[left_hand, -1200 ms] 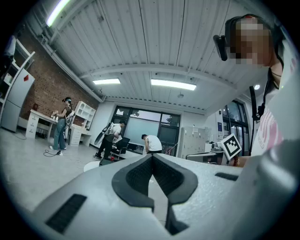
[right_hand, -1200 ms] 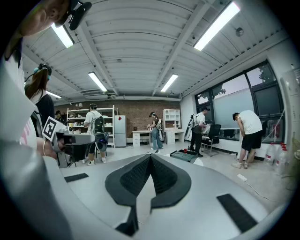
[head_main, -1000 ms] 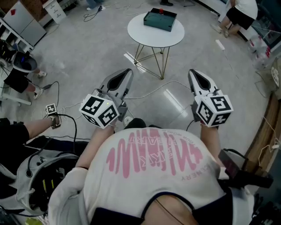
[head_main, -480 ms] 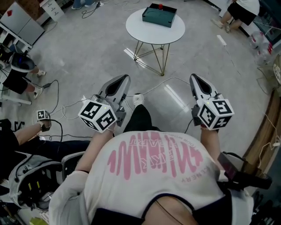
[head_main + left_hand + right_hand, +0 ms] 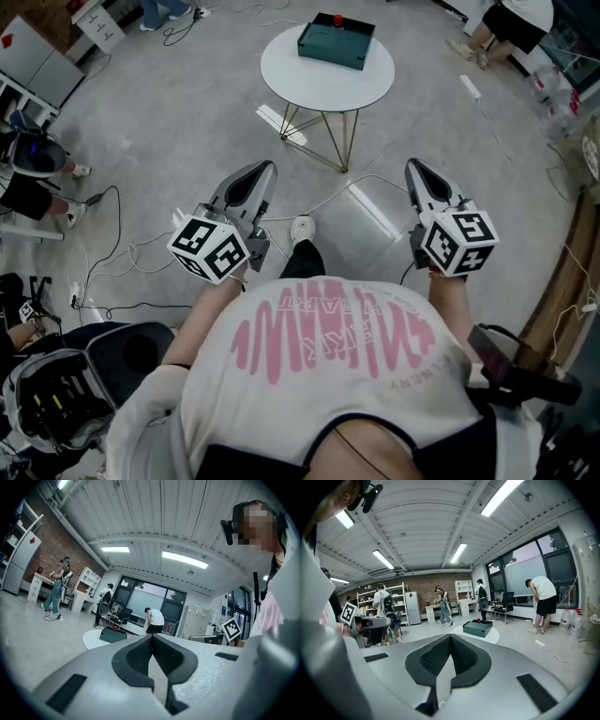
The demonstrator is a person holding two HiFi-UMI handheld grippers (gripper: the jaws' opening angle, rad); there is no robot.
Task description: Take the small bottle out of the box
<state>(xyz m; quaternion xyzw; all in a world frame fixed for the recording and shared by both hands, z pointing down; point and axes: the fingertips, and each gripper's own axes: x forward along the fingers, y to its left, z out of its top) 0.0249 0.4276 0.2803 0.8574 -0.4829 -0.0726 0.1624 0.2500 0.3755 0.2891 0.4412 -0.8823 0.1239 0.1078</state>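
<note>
A dark green box (image 5: 336, 41) stands on a round white table (image 5: 281, 80) some way ahead of me on the floor. A small red thing (image 5: 338, 18) shows at the box's far edge; the bottle itself I cannot make out. My left gripper (image 5: 265, 167) and right gripper (image 5: 412, 165) are held out in front of my chest, well short of the table. Both are shut with nothing between the jaws. The left gripper view shows its closed tips (image 5: 152, 637) and the box (image 5: 112, 634) far off. In the right gripper view the tips (image 5: 450, 637) meet, with the box (image 5: 477, 627) beyond.
White cables (image 5: 141, 246) trail over the grey floor between me and the table. A seated person's gear (image 5: 56, 398) is at lower left, another person (image 5: 511, 23) stands at upper right, and several more (image 5: 442, 604) work by shelves at the far wall.
I have stepped forward: a shoe has come into view between the grippers, and the floor and the seated person at the left have slid down the picture. Both grippers stay shut.
</note>
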